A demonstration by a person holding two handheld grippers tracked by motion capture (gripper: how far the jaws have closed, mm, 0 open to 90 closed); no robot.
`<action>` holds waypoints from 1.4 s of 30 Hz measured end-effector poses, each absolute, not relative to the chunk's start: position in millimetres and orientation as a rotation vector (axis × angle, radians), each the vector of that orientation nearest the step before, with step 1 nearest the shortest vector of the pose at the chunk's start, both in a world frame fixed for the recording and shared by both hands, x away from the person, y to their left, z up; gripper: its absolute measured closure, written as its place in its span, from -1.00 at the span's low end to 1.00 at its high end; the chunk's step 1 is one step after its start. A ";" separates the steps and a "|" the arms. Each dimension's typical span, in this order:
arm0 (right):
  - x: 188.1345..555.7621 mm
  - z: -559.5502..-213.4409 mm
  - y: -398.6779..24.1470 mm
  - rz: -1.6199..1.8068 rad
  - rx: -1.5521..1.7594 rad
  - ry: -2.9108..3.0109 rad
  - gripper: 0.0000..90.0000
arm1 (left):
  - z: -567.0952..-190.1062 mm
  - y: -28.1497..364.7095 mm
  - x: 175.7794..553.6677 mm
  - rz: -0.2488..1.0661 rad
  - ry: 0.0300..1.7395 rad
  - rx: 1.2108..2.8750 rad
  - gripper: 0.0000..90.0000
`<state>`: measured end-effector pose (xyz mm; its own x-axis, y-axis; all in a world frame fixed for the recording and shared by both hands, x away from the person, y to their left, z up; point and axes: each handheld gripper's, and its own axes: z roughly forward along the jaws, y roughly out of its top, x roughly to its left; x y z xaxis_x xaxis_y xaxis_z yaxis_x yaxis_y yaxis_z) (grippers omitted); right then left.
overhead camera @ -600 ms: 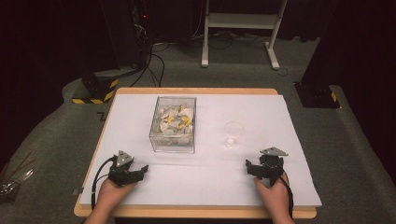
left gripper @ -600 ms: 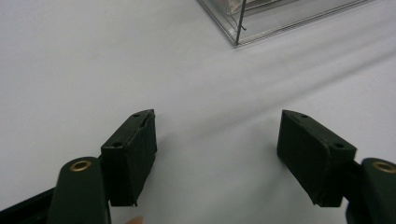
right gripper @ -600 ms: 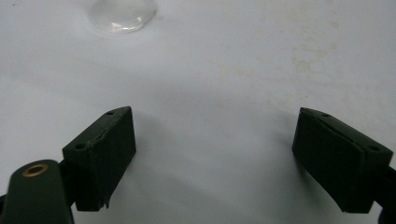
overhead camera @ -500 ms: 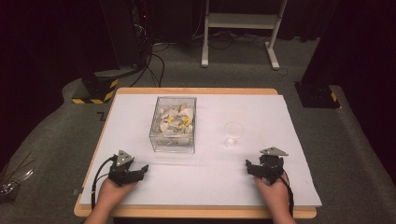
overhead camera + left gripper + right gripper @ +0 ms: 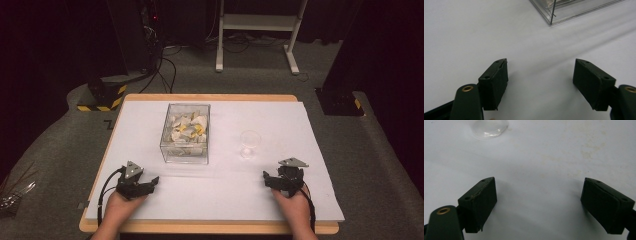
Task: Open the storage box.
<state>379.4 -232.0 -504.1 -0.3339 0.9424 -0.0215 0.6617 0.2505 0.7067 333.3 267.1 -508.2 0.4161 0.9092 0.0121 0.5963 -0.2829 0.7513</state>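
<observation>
The left hand-held gripper (image 5: pixel 150 182) rests on the white tabletop (image 5: pixel 225 200) with its jaws spread wide and nothing between them. The right hand-held gripper (image 5: pixel 268 178) rests there too, also spread wide and empty. A clear box (image 5: pixel 186 150) stands ahead of the left hand-held gripper and a bit toward the middle — in the left gripper view one corner of it (image 5: pixel 554 18) shows just past the jaws, near but not touching. Inside the box lie little crumpled pieces (image 5: pixel 187 129), white and yellow; what they are is too small to tell. They look light and soft, so a gentle pinch from above on one piece should lift it, though a hard squeeze may squash it. A small clear cup (image 5: pixel 249 143) stands ahead of the right hand-held gripper, near it, and its base (image 5: pixel 489 128) shows at the top of the right gripper view. The cup looks thin, light and slippery — it may tip or slide at a bump. The best hold is likely across its sides, low down, with a soft squeeze.
</observation>
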 end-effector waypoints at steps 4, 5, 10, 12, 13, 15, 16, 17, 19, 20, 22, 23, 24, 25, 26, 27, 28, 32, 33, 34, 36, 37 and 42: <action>379.4 -504.0 -232.1 0.843 1.459 2.085 -0.71 | -508.2 265.8 331.8 0.626 1.305 1.986 -0.47; 379.4 -504.0 -232.1 0.844 1.459 2.085 -0.71 | -508.0 266.1 331.5 0.615 1.292 1.986 -0.43; 379.4 -504.0 -232.0 0.844 1.459 2.084 -0.71 | -507.0 264.1 329.4 0.638 1.270 1.991 -0.23; 379.4 -504.0 -232.1 0.844 1.459 2.085 -0.71 | -506.4 264.2 329.5 0.646 1.264 1.994 -0.15; 379.4 -504.2 -232.1 0.846 1.457 2.084 -0.71 | -504.4 264.2 328.8 0.642 1.256 1.976 -0.13; 379.3 -504.2 -232.1 0.845 1.457 2.084 -0.71 | -502.5 264.4 328.2 0.632 1.243 1.958 -0.12; 379.2 -504.2 -231.9 0.845 1.456 2.082 -0.71 | -501.3 264.3 327.9 0.624 1.237 1.951 -0.09; 379.2 -504.2 -231.9 0.845 1.456 2.082 -0.71 | -500.2 264.3 327.9 0.622 1.227 1.946 -0.09; 379.3 -504.2 -232.0 0.845 1.457 2.082 -0.71 | -497.7 262.1 326.4 0.608 1.207 1.919 -0.09; 379.2 -504.3 -231.9 0.845 1.456 2.082 -0.71 | -496.9 261.2 325.8 0.600 1.196 1.910 -0.08; 379.2 -504.3 -231.9 0.844 1.455 2.081 -0.71 | -496.0 259.6 325.1 0.588 1.175 1.905 -0.08; 379.1 -504.2 -231.8 0.843 1.455 2.082 -0.71 | -495.0 256.9 324.2 0.581 1.161 1.905 -0.07; 379.1 -504.2 -231.8 0.843 1.455 2.082 -0.71 | -495.0 256.9 324.2 0.581 1.161 1.905 -0.06; 379.2 -504.3 -231.9 0.844 1.455 2.081 -0.71 | -494.2 255.6 324.0 0.575 1.148 1.902 -0.03; 379.2 -504.3 -231.9 0.844 1.455 2.081 -0.71 | -493.8 254.8 323.6 0.573 1.141 1.897 -0.03; 379.2 -504.3 -231.9 0.845 1.455 2.081 -0.71 | -492.6 253.0 323.1 0.570 1.126 1.890 -0.01; 379.1 -504.2 -232.0 0.844 1.454 2.083 -0.71 | -492.1 251.9 322.9 0.563 1.122 1.884 0.00; 379.2 -504.3 -231.9 0.844 1.455 2.082 -0.71 | -489.6 245.9 323.1 0.556 1.092 1.886 -0.01; 379.2 -504.3 -231.9 0.844 1.455 2.082 -0.71 | -489.3 244.3 323.1 0.560 1.089 1.883 -0.01; 379.1 -504.2 -231.9 0.844 1.454 2.083 -0.71 | -488.8 241.2 323.4 0.565 1.071 1.878 0.00; 379.1 -504.3 -231.9 0.843 1.454 2.081 -0.71 | -488.6 239.3 323.4 0.566 1.067 1.878 0.03; 379.1 -504.3 -231.8 0.844 1.455 2.082 -0.71 | -487.8 235.9 323.8 0.572 1.055 1.884 0.03; 379.1 -504.3 -231.8 0.844 1.455 2.082 -0.71 | -485.3 227.9 326.4 0.569 1.046 1.863 0.06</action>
